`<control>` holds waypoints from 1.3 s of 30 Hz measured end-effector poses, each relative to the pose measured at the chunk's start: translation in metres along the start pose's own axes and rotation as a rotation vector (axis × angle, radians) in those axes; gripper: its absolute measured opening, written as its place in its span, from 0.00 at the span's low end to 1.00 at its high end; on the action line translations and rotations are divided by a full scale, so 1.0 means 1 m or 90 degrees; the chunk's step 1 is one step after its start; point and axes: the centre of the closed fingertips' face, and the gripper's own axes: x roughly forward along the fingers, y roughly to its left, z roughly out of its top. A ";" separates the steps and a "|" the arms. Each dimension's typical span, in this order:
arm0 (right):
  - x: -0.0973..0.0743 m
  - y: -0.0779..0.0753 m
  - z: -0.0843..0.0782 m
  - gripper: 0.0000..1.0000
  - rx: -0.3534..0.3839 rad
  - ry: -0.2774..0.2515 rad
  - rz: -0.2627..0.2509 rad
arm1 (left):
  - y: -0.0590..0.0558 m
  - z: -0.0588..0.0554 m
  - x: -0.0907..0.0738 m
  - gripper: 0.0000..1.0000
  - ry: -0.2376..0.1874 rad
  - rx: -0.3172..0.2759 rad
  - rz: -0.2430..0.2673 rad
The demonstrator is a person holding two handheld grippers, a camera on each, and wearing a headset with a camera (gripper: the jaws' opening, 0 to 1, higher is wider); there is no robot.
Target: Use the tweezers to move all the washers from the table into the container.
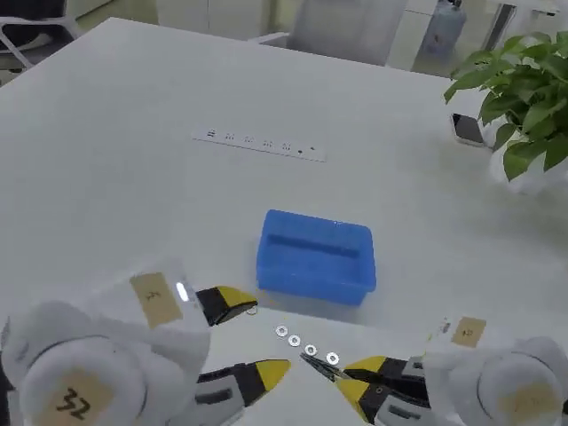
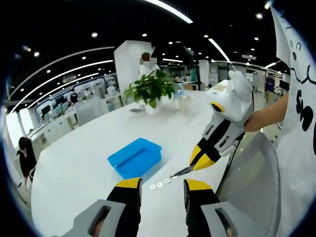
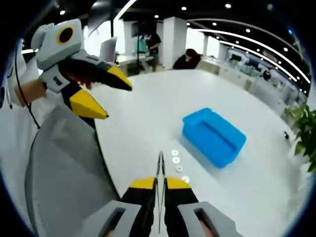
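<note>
Your right gripper was clamped tight around the tweezers; your left gripper had its jaws spread wide apart, holding nothing. The four washers lay in a row on the table near the container (thin, light, hard, likely to skate), so each wanted nipping across its ring, one tip through the hole.

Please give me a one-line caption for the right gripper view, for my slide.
Right gripper holding tweezers near a row of washers beside the blue container.
</note>
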 end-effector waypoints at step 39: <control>-0.034 0.032 0.052 0.02 0.047 -0.111 0.135 | -0.077 -0.034 0.079 0.02 0.077 0.033 -0.441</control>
